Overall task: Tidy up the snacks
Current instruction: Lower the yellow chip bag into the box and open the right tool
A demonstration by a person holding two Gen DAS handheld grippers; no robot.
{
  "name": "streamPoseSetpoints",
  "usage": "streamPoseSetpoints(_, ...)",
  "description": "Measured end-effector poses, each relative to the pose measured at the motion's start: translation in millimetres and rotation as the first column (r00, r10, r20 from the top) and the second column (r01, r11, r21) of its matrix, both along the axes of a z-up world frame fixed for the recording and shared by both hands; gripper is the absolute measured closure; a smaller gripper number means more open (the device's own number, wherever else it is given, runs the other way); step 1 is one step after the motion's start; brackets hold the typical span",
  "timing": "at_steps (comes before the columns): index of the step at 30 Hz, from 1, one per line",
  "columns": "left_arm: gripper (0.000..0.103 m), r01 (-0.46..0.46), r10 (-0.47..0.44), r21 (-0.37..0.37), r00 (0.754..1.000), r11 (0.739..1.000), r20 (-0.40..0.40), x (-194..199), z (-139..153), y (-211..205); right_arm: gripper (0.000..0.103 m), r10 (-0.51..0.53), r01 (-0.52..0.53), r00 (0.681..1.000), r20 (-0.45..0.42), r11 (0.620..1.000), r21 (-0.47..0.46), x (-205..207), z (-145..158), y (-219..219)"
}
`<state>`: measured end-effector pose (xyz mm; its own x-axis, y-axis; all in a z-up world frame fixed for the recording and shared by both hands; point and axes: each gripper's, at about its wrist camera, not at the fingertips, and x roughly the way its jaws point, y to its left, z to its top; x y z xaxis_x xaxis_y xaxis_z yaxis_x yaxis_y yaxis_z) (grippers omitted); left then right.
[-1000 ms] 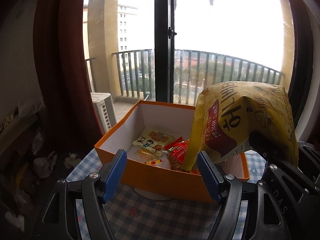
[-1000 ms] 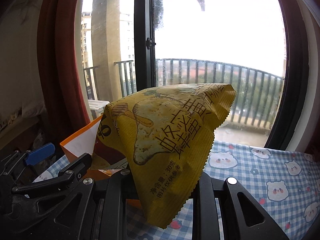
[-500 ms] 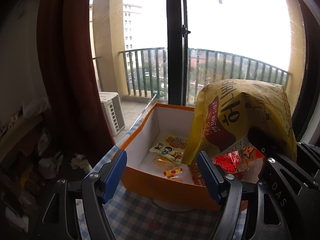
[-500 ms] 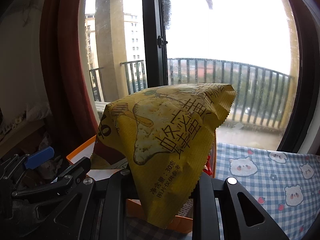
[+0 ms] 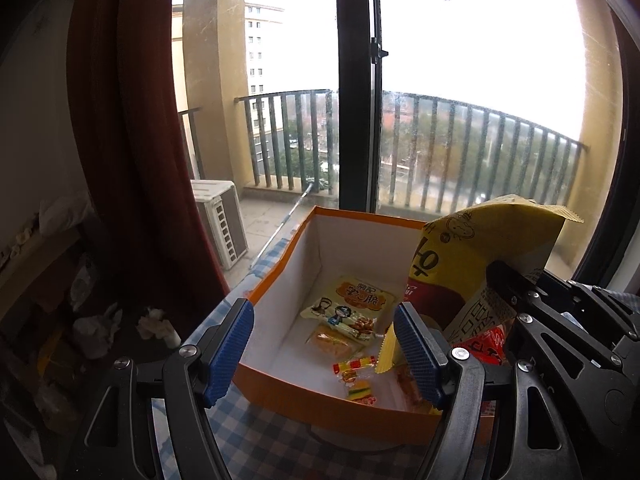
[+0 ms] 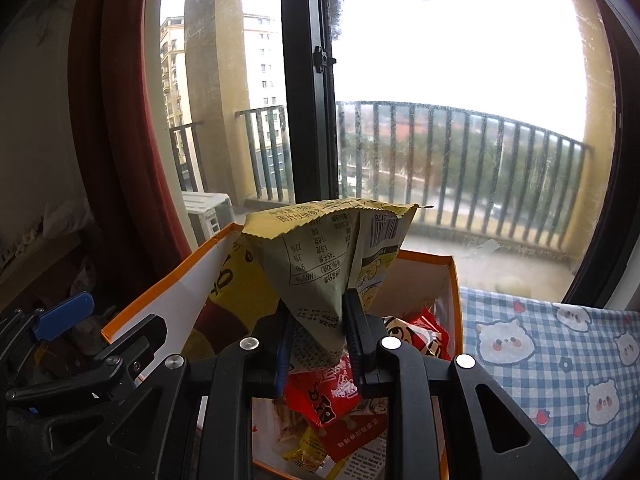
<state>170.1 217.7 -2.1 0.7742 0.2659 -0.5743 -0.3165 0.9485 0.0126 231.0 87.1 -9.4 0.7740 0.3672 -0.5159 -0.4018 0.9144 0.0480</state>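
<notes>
An orange box (image 5: 320, 400) with a white inside stands on the checked tablecloth and holds several small snack packets (image 5: 352, 312). My right gripper (image 6: 318, 332) is shut on a big yellow snack bag (image 6: 320, 256) and holds it inside the box, over red packets (image 6: 332, 396). The bag also shows in the left wrist view (image 5: 472, 272), at the box's right side. My left gripper (image 5: 324, 344) is open and empty, just in front of the box's near wall.
A blue checked tablecloth with bear prints (image 6: 552, 360) lies right of the box. A dark red curtain (image 5: 120, 140) hangs at the left. A window and balcony railing (image 5: 440, 152) are behind the box. Clutter (image 5: 96, 328) lies low at the left.
My right gripper has moved forward and down, and the yellow bag has gone from above the box into it. The left gripper has drawn closer to the box and stays open.
</notes>
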Motion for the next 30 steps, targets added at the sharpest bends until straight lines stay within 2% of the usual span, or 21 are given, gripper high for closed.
streamPoseSetpoints(26, 0.029, -0.006, 0.006, -0.026, 1.000, 1.000, -0.007, 7.0, -1.1, 6.6, 0.074, -0.009, 0.010, 0.999, 0.035, 0.999, -0.040, 3.1, -2.4, 9.4)
streamPoseSetpoints(28, 0.029, -0.007, 0.007, -0.025, 1.000, 1.000, -0.005, 8.0, -1.2, 5.9, 0.073, -0.015, 0.017, 0.999, 0.038, 0.999, -0.050, 3.8, -2.0, 8.9)
streamPoseSetpoints(30, 0.029, -0.011, 0.010, -0.027, 1.000, 1.000, -0.007, 9.0, -1.4, 5.9, 0.067, -0.024, 0.026, 0.999, 0.043, 0.998, -0.057, 5.0, -1.7, 8.7)
